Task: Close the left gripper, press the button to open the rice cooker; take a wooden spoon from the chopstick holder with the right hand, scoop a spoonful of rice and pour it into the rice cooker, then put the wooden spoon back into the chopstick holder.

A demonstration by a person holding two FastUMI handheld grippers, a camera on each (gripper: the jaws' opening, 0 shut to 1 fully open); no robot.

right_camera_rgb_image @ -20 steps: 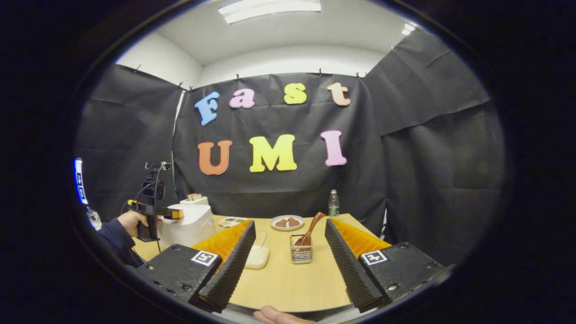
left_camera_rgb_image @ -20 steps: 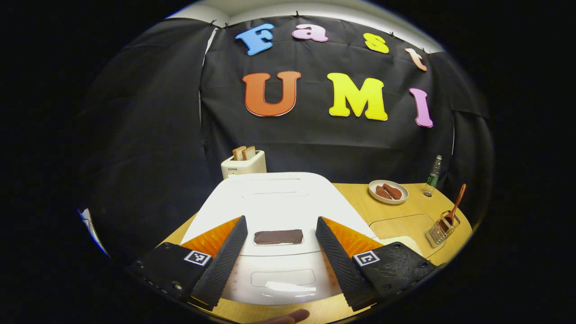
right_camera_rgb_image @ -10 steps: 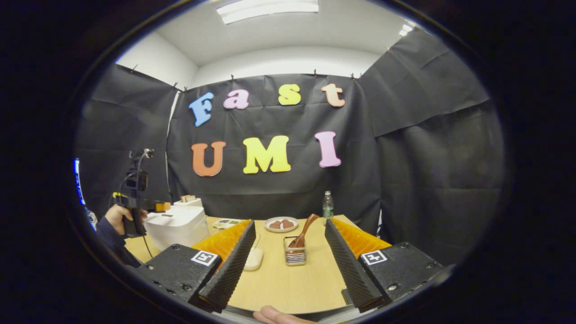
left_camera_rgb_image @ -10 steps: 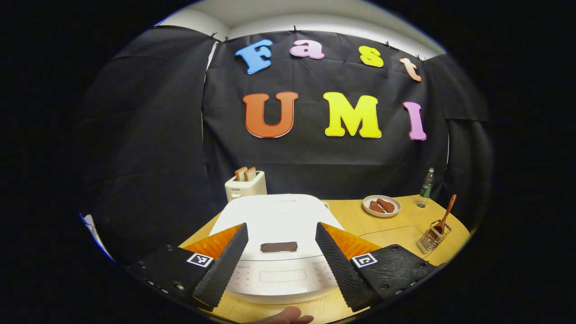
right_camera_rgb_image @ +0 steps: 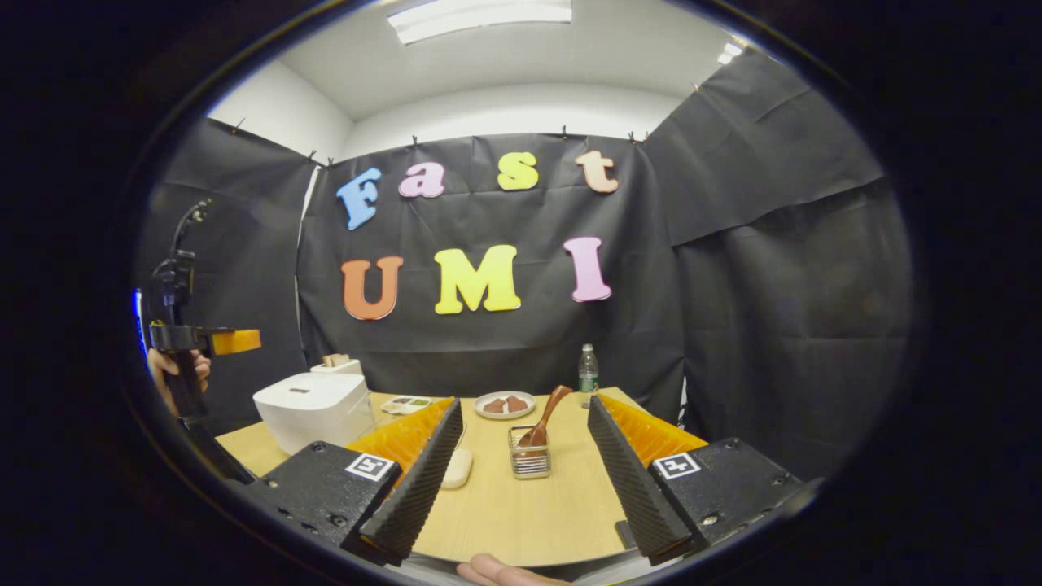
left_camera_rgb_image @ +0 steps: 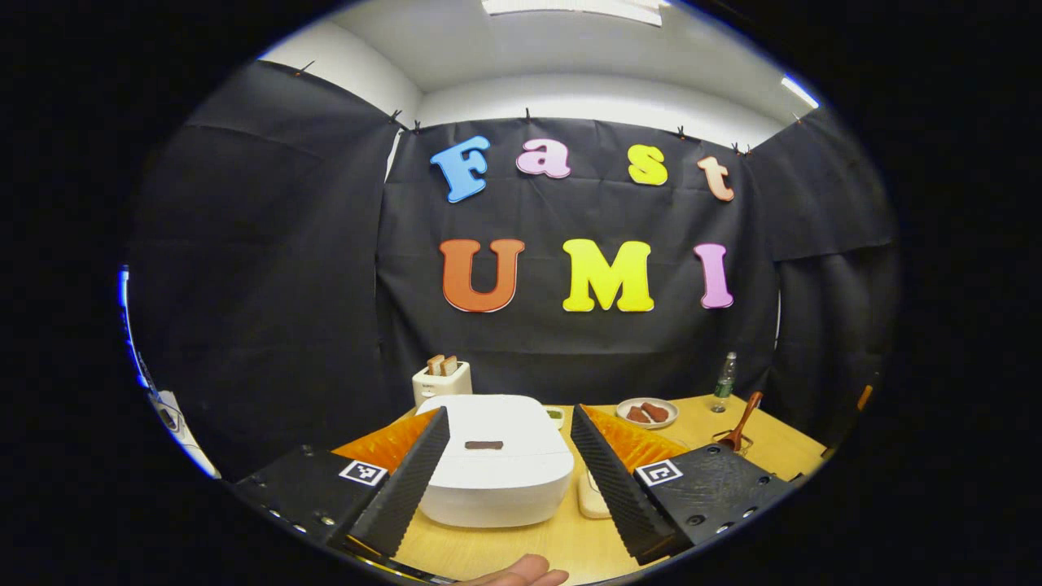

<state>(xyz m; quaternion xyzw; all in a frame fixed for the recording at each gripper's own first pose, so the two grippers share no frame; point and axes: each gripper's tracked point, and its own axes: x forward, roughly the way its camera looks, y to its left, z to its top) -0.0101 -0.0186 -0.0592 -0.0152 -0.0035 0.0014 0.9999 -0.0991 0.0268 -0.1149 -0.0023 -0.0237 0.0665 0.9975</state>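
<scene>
The left claw (left_camera_rgb_image: 506, 480) hung spread apart, well back from the white rice cooker (left_camera_rgb_image: 498, 456), lid down on the tabletop (right_camera_rgb_image: 521, 505). The right claw (right_camera_rgb_image: 523, 480), also spread, faced the wooden spoon (right_camera_rgb_image: 544, 417) standing in its holder (right_camera_rgb_image: 529, 461). No step looked done.

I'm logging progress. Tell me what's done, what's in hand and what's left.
Done: nothing that shows. The cooker has its lid down, and the spoon stands in the holder.
In hand: nothing. The left gripper and right gripper are open and empty, short of both.
Left: close the left gripper, press the button, then scoop, pour, return the spoon.
</scene>
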